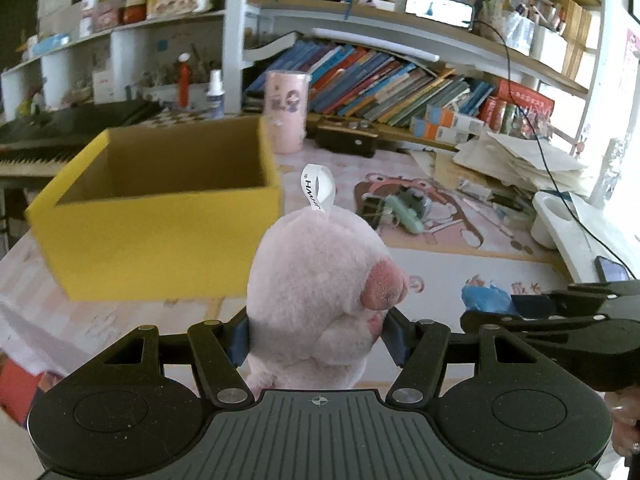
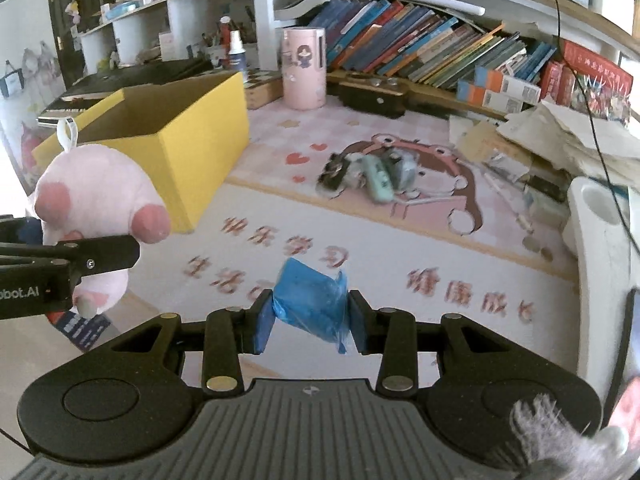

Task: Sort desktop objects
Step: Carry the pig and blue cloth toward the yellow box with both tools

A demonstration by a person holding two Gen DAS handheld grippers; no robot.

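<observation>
Bookshelves crammed with leaning books back a cluttered surface (image 2: pixel 400 240) covered by a pink cartoon mat.

Clamped between the left gripper's (image 1: pixel 318 334) fingers is a pink plush (image 1: pixel 316 280), its white loop tag standing above the fingertips and its snout turned toward the right finger. It hangs clear of the mat. Just beyond and to the left of those fingers sits the yellow box (image 1: pixel 160 236), open-topped and, as far as its inside shows, with nothing in it.

The right gripper (image 2: pixel 310 322) has its fingers pinched on a crumpled blue wrapper (image 2: pixel 310 300), also off the mat. From the right wrist view the plush and the left gripper lie off to the left, with the box behind them.

Farther ahead of both pairs of fingers a small heap of loose bits (image 2: pixel 368 176), among them a pale green item, lies on the mat. A pink canister (image 2: pixel 304 68) stands behind it near the shelves, and a stack of papers (image 2: pixel 560 140) lies far to the right.

Both hands seem to be in the carrying step, with picked-up things on their way to the box. Next, the left fingers need to get above the box opening before spreading, high enough that the plush clears the near wall; the wrapper can follow from the right.
</observation>
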